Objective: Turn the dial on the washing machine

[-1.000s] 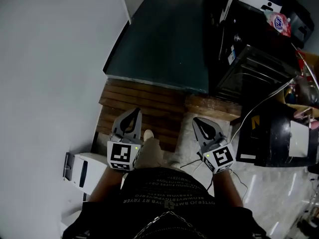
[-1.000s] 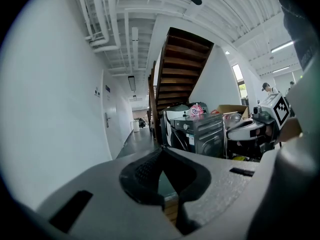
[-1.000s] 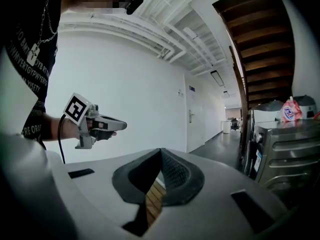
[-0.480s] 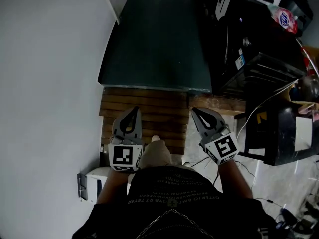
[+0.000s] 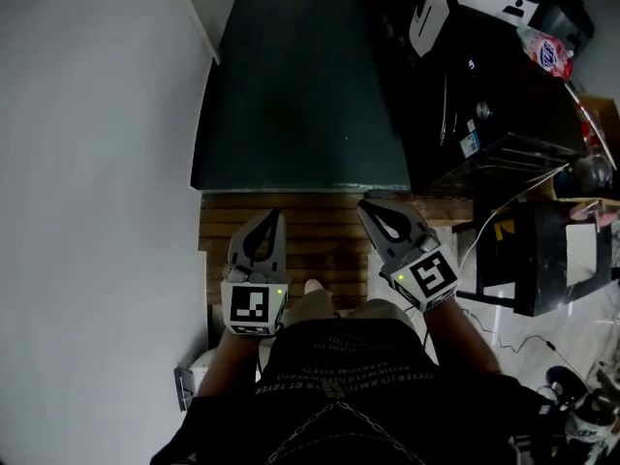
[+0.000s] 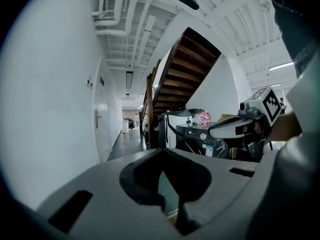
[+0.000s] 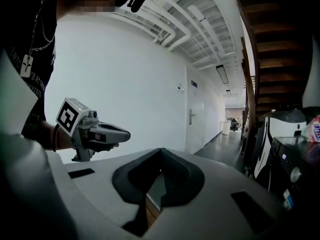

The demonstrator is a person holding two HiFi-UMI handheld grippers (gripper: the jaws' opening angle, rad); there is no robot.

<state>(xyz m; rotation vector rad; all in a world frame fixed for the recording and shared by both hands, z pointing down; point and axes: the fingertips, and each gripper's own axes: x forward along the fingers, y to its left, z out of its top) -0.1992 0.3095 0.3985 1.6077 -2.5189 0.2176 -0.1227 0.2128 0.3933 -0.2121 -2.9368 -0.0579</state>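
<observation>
The person holds both grippers out in front of the body, side by side, and they do not touch each other. The left gripper [image 5: 273, 218] has its jaws pressed together at the tips, and nothing is between them. The right gripper [image 5: 369, 205] also has its jaws pressed together and holds nothing. Both grippers hang over a strip of brown wooden floor [image 5: 310, 223], at the edge of a big dark green floor [image 5: 300, 85]. A plain white wall [image 5: 87, 182] runs along the left side. The washing machine [image 6: 197, 134] is dark and stands ahead on the right, well apart from both grippers. Its dial [image 6: 202, 136] is a small round knob on the front panel near the top, and no gripper touches it. The right gripper view shows the same dial at its right edge. A pink bag [image 5: 546, 50] lies on top of the machine. Brown stairs [image 6: 185, 66] go up behind the machine. A long hallway with a white door [image 7: 193, 124] runs straight ahead.
</observation>
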